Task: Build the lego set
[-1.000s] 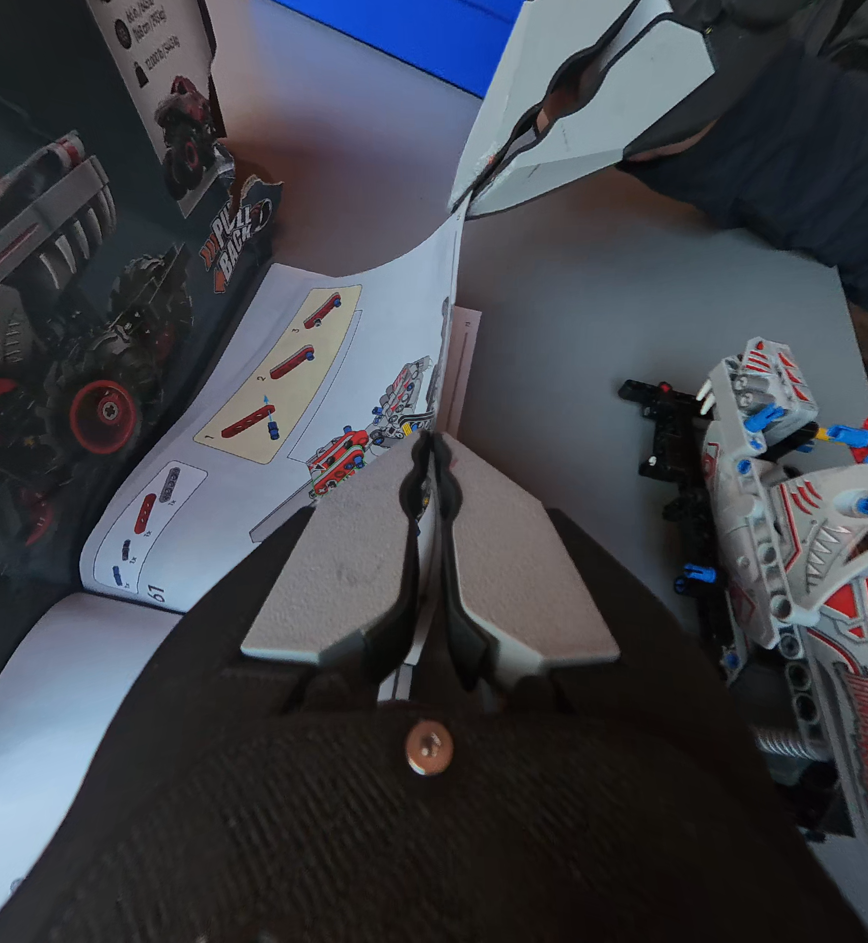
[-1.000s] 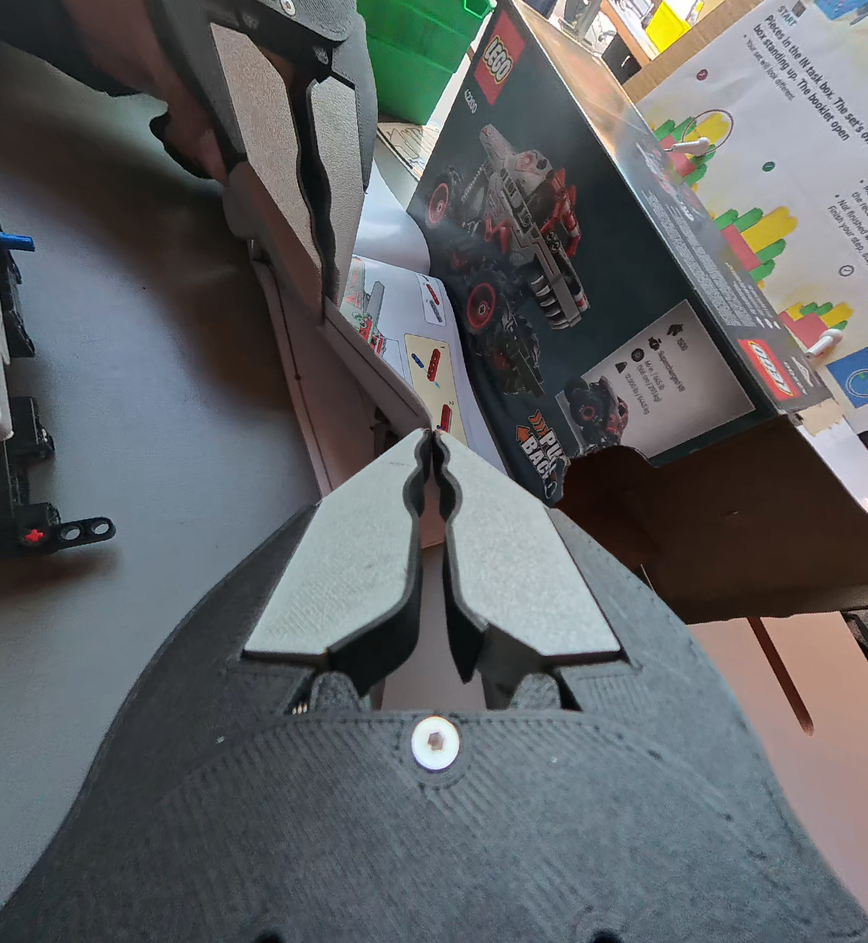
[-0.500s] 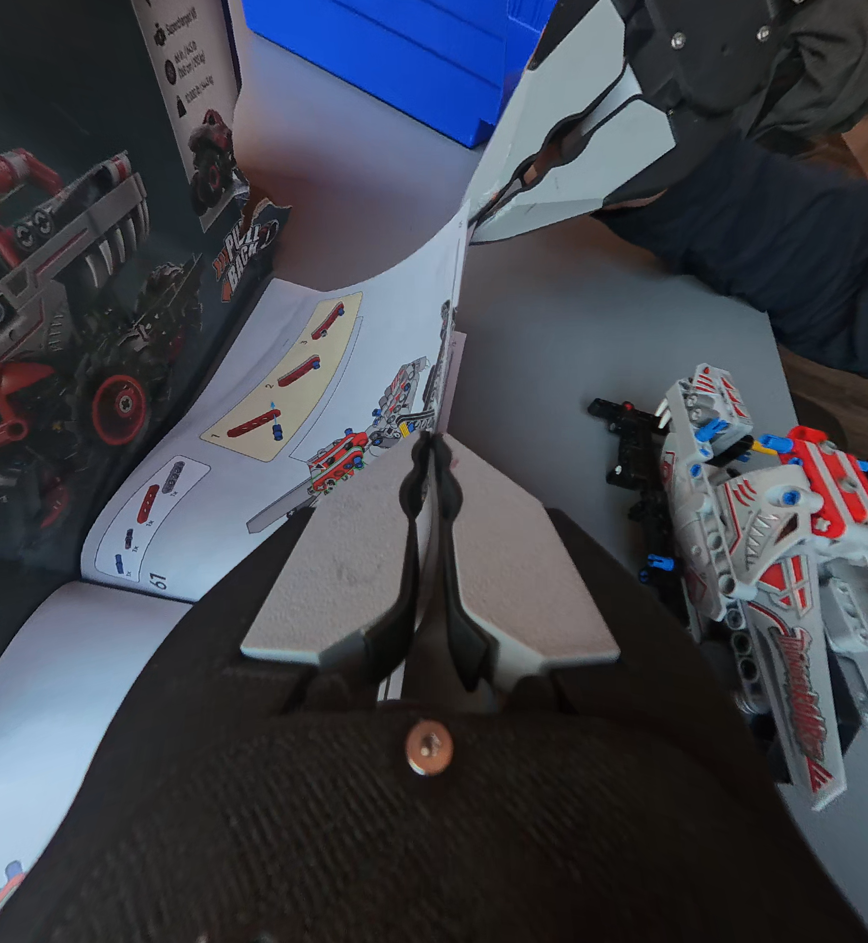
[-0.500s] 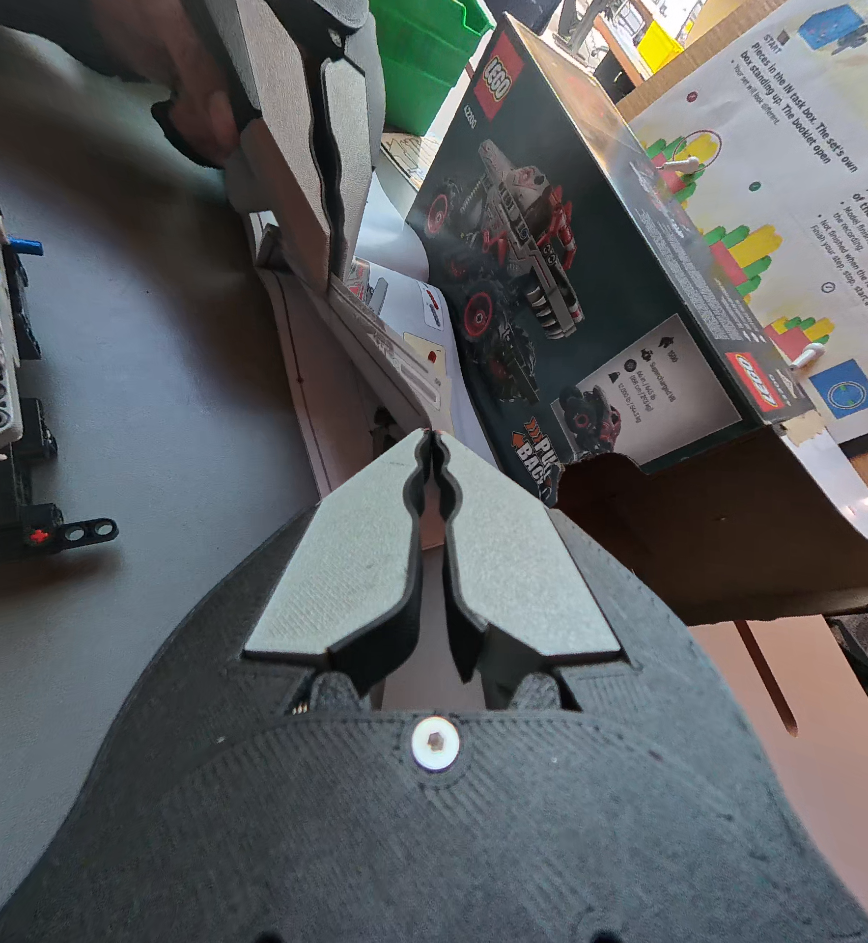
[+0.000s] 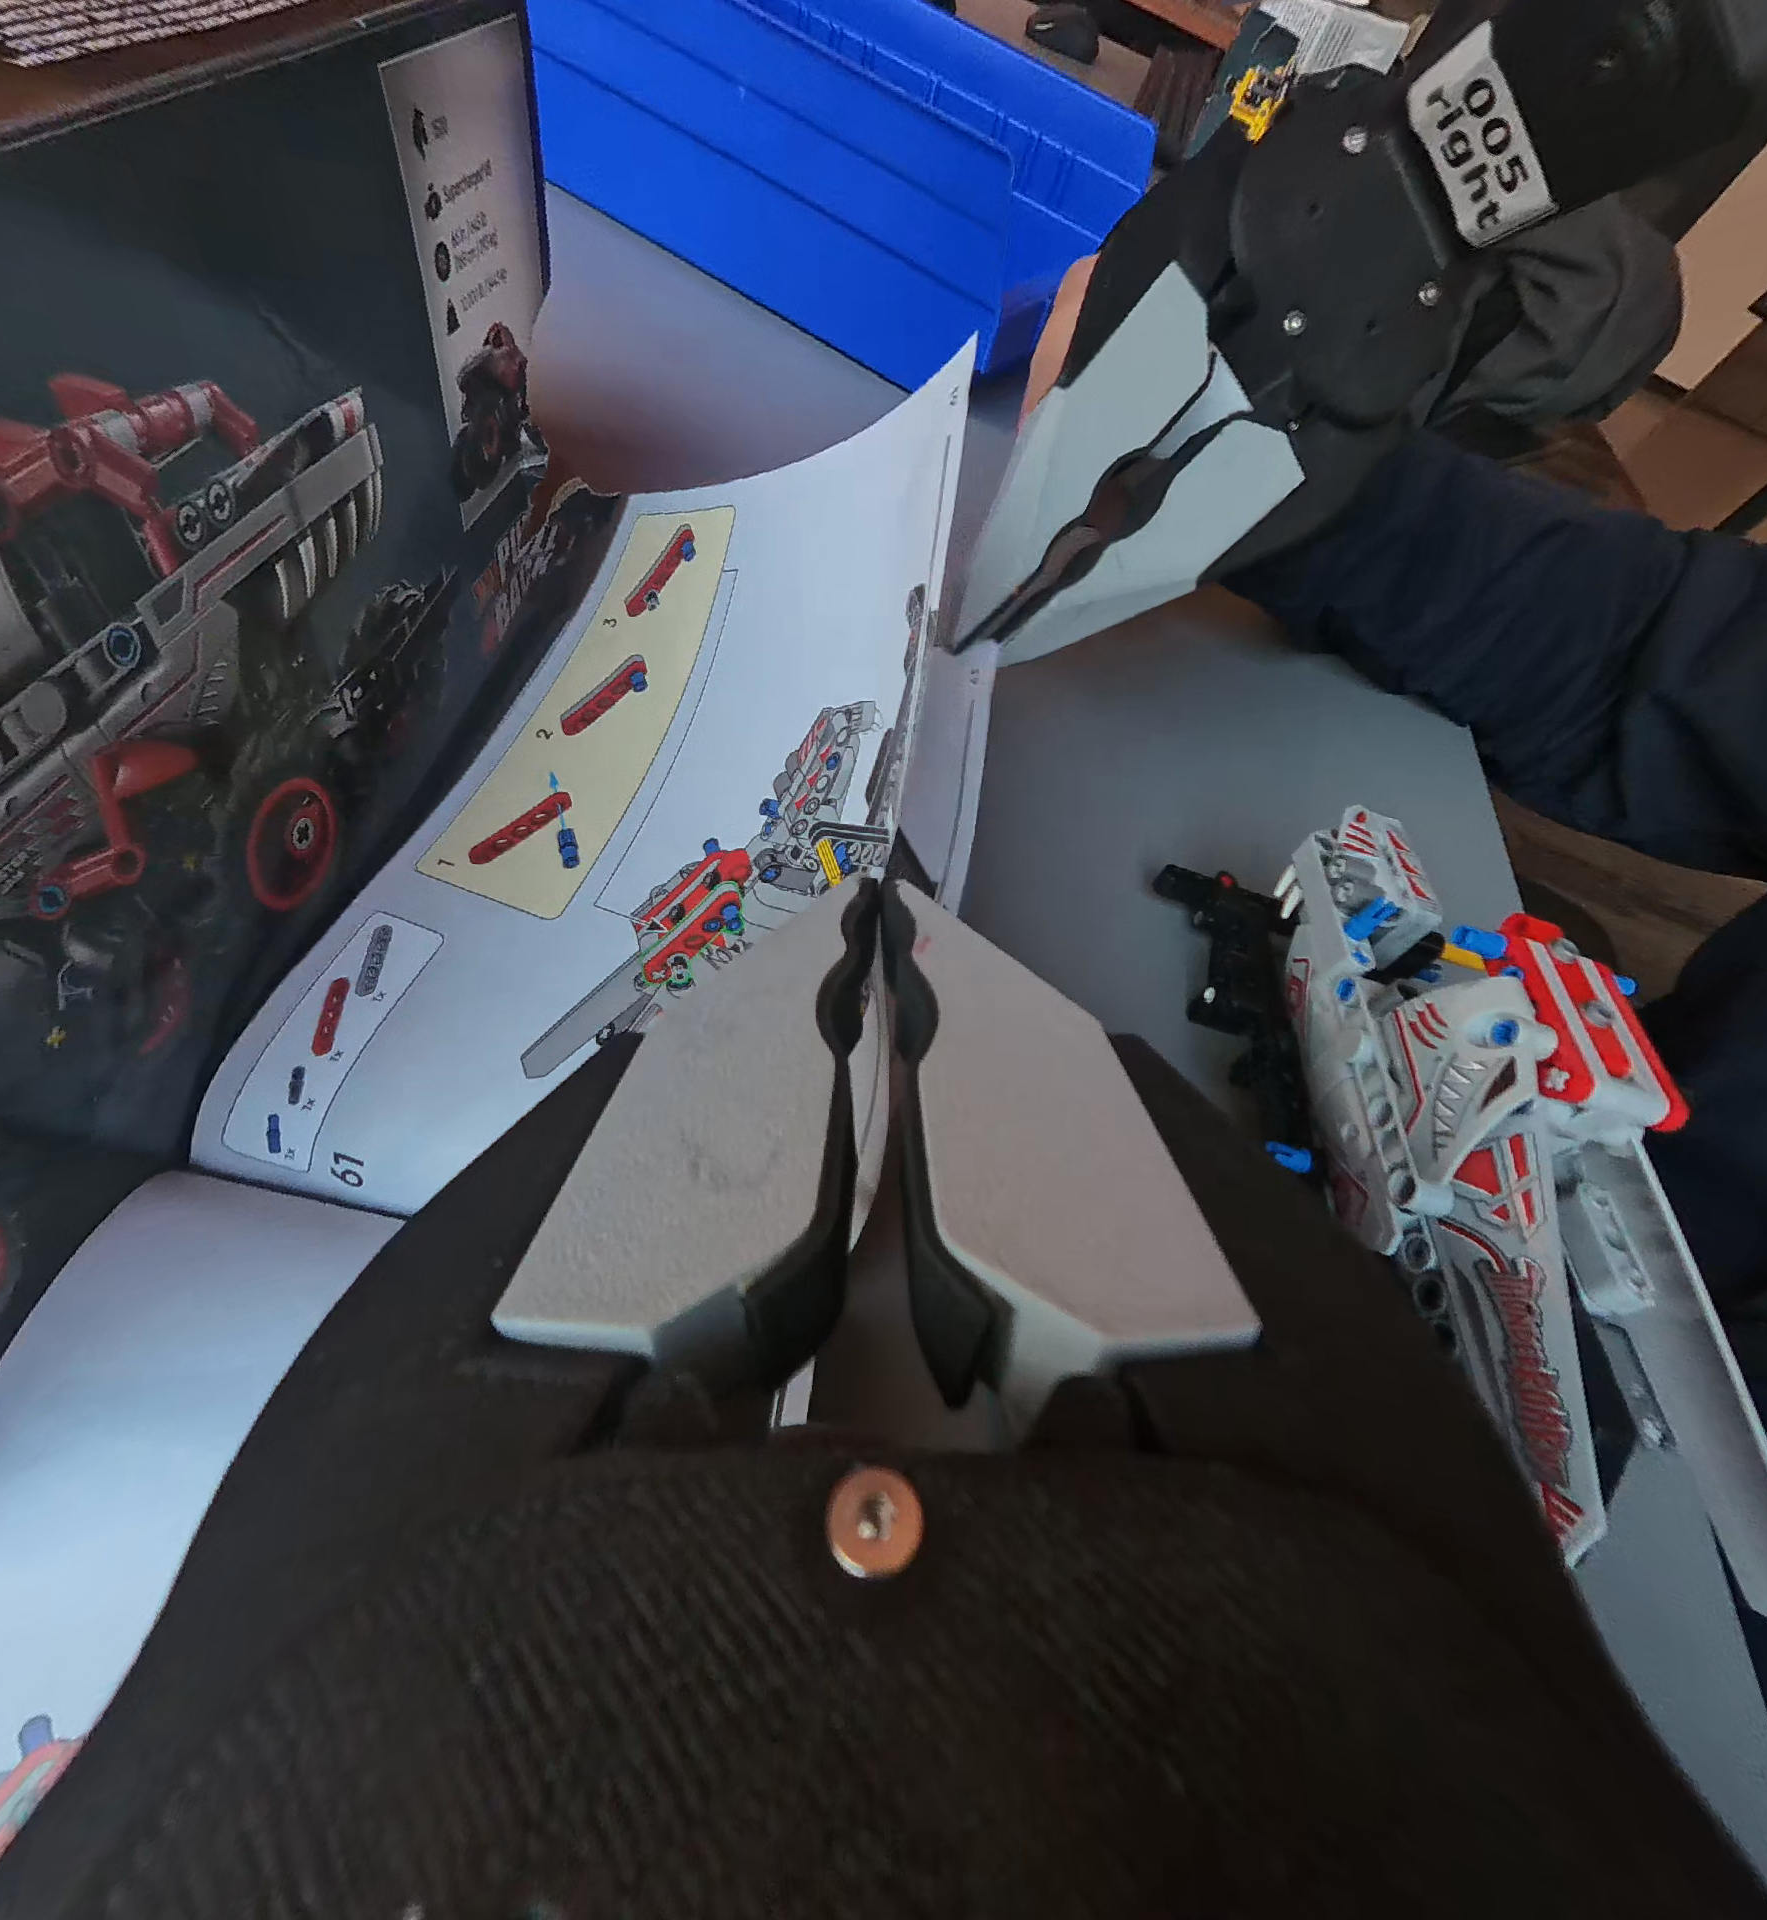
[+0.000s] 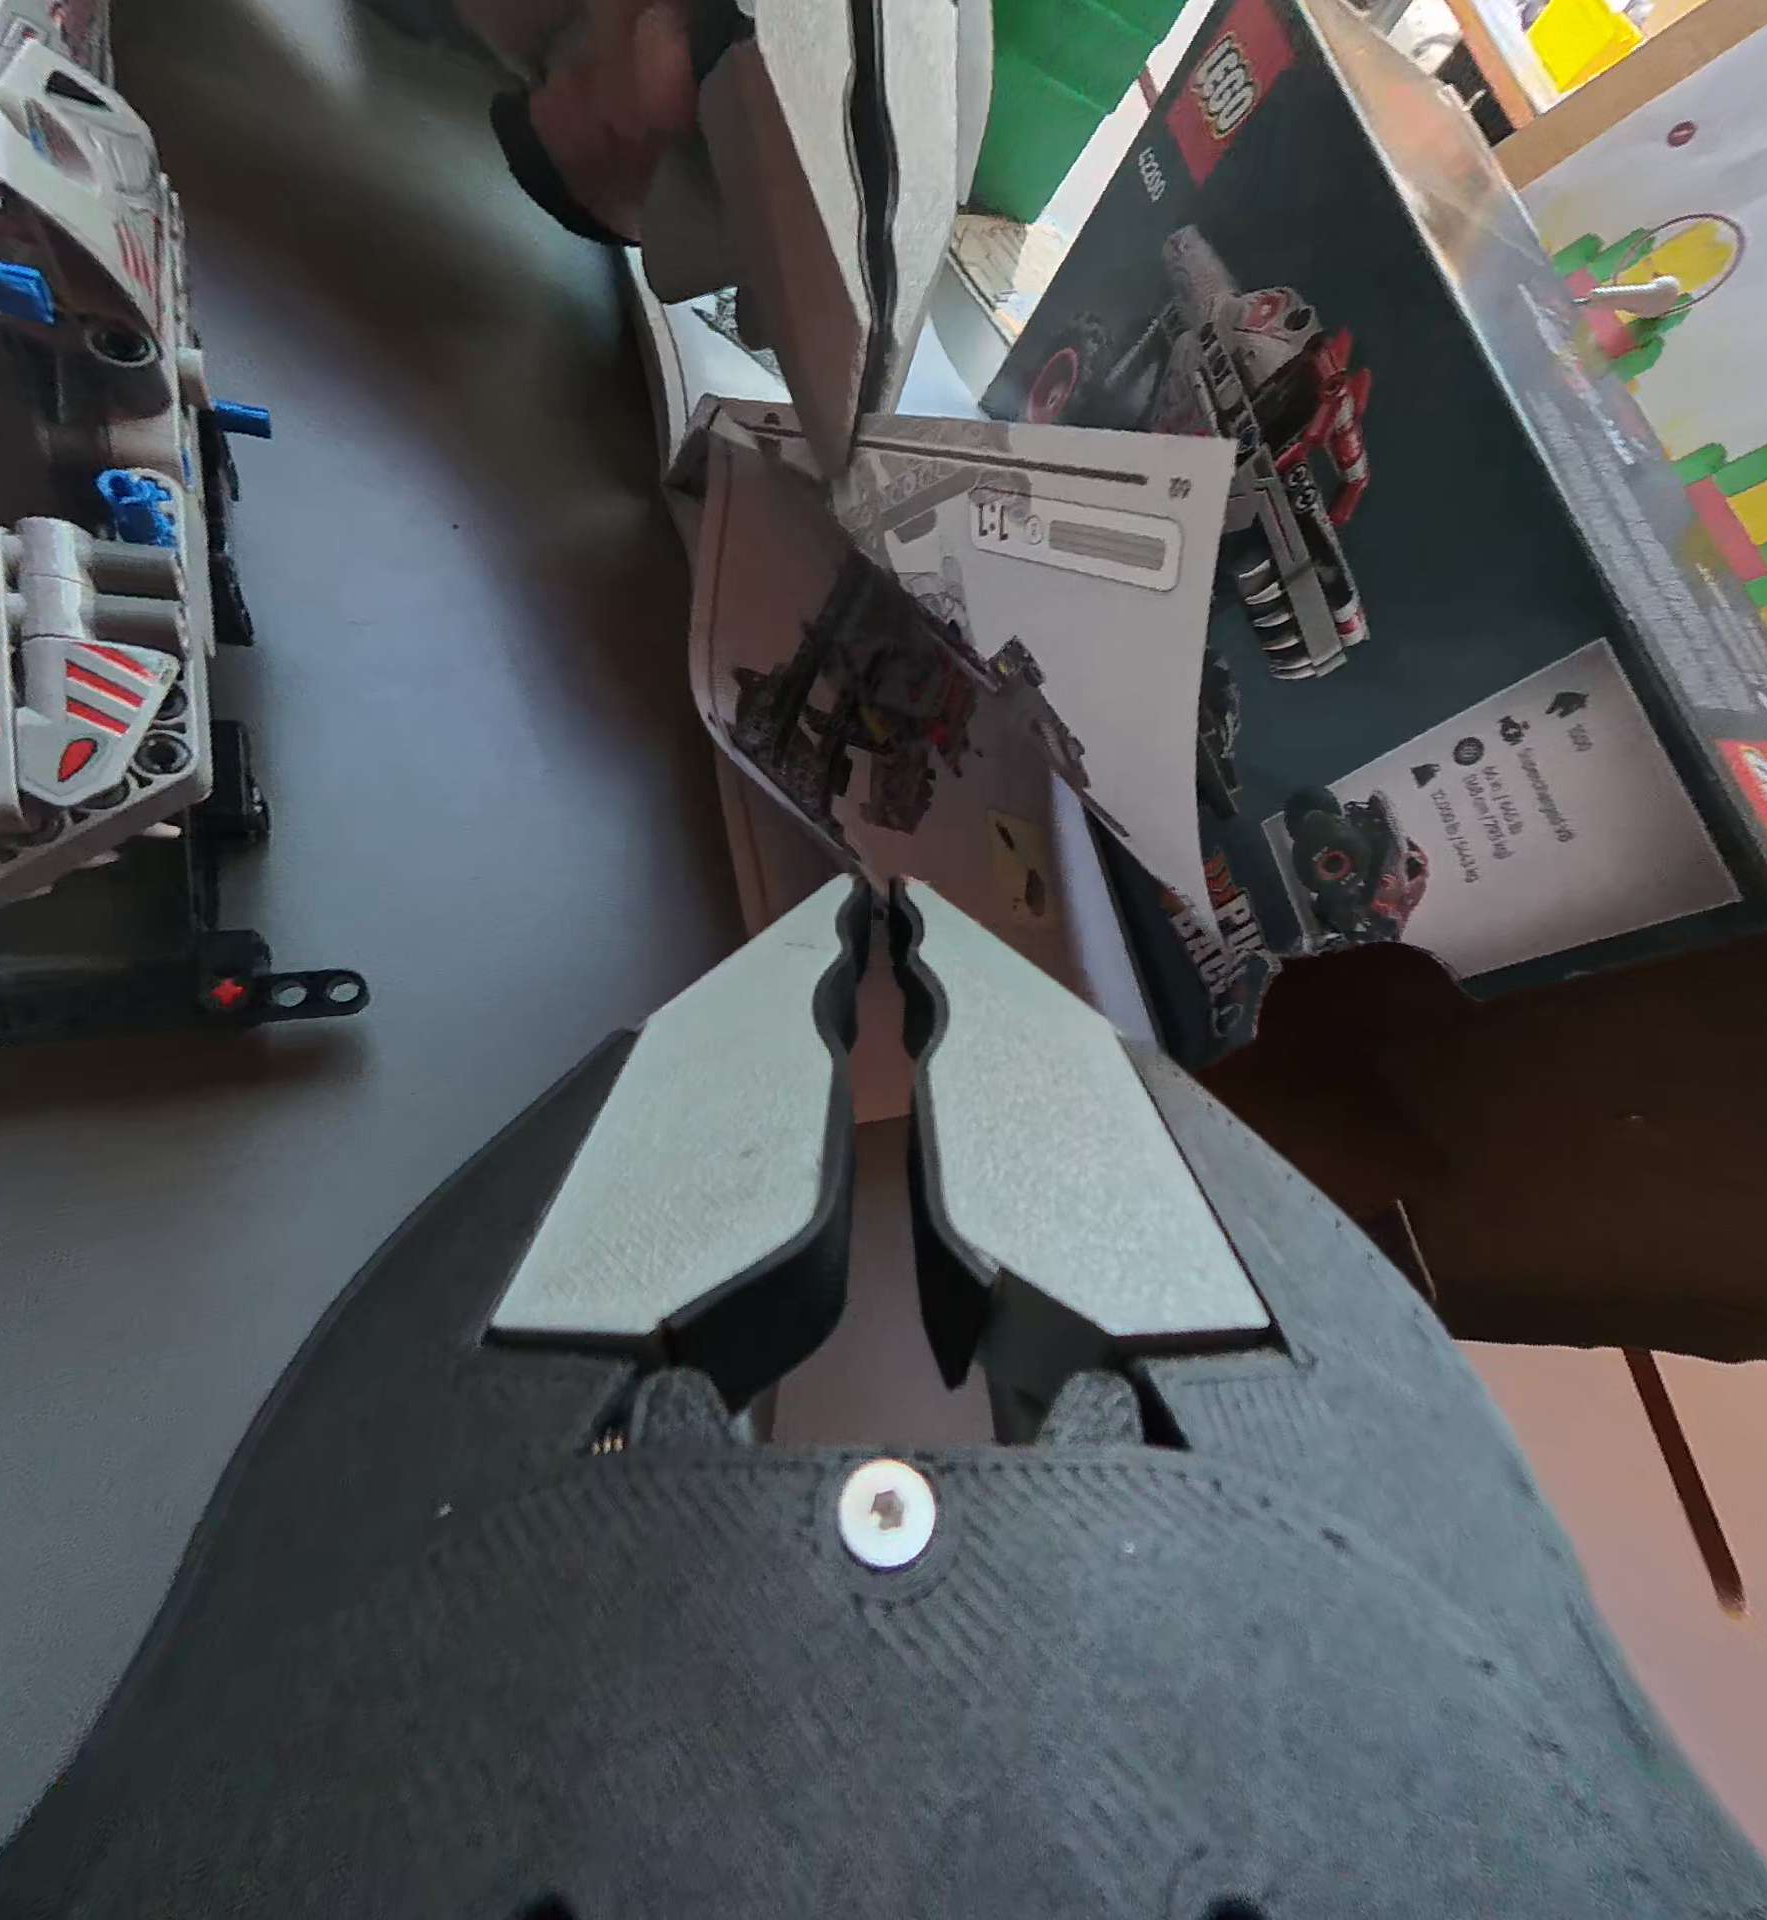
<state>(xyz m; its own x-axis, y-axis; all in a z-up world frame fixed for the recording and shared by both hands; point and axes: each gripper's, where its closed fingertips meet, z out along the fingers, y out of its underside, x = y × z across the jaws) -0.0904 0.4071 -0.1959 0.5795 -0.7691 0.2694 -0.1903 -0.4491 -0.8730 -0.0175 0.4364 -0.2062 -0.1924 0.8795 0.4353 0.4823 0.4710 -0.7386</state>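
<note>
Both grippers pinch one booklet [image 5: 567,790] page: the left gripper [image 5: 881,904] closed on its lower edge, the right gripper [image 6: 884,902] closed on its corner. The page curls upright against the box [image 5: 131,582]. The model [image 5: 1461,1101] (white and grey, red stripes, blue pins, black chassis) lies on the grey table [image 5: 1170,748] beside it.

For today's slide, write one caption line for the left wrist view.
Both grippers, left gripper and right gripper, pinch a page of the instruction booklet beside the half-built model.
</note>
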